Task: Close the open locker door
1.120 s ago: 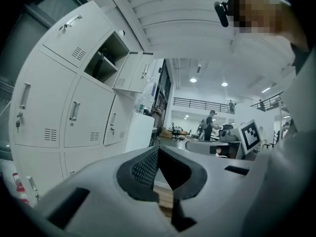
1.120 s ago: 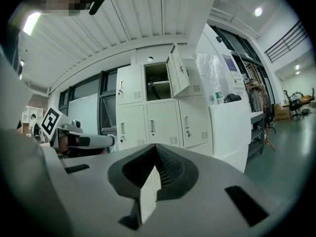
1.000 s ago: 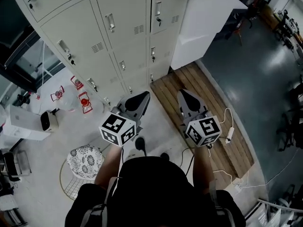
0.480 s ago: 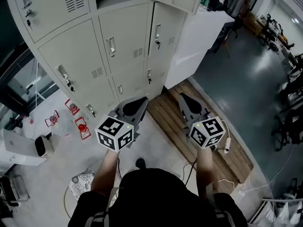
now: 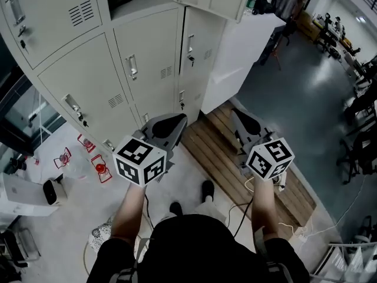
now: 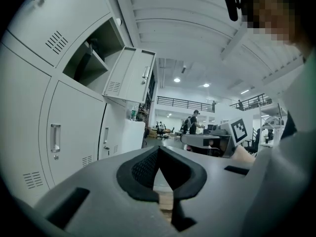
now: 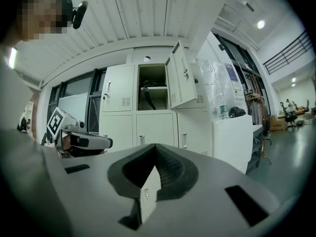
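A tall bank of pale grey metal lockers (image 5: 88,81) stands in front of the person. Its open locker door (image 7: 178,80), up in the lockers' top row, swings out to the right of a dark compartment. Lower down and well apart from that door, the left gripper (image 5: 177,118) and right gripper (image 5: 235,112) hover side by side. Each has its jaws pinched together on nothing. A slatted wooden pallet (image 5: 247,170) lies at the lockers' foot.

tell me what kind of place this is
Probably a workshop or lab hall: a bank of grey metal lockers, one upper door open, a wooden pallet on the floor, and a railed mezzanine beyond.
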Motion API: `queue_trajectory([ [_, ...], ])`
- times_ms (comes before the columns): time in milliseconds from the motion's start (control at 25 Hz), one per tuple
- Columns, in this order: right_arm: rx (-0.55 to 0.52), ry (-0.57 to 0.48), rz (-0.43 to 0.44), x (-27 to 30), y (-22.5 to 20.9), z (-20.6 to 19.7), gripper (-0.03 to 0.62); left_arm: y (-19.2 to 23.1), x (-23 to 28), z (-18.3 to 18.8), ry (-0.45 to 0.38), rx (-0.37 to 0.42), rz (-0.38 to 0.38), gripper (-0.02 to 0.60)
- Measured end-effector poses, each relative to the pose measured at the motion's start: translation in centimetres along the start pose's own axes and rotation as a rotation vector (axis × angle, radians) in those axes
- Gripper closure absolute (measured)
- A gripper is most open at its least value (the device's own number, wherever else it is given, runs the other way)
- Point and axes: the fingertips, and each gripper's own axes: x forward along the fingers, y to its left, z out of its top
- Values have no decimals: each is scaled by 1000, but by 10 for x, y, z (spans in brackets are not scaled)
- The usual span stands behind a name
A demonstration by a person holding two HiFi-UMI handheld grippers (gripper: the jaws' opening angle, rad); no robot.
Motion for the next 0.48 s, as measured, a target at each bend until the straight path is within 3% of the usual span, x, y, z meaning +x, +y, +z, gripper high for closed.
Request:
queue_trajectory([
  [160,16,-31,33,12,-21,18,591,1,19,17,2,7,-15,565],
  [480,-19,-84,131,49,-76,80,590,25,73,73,-43,18,36,565],
])
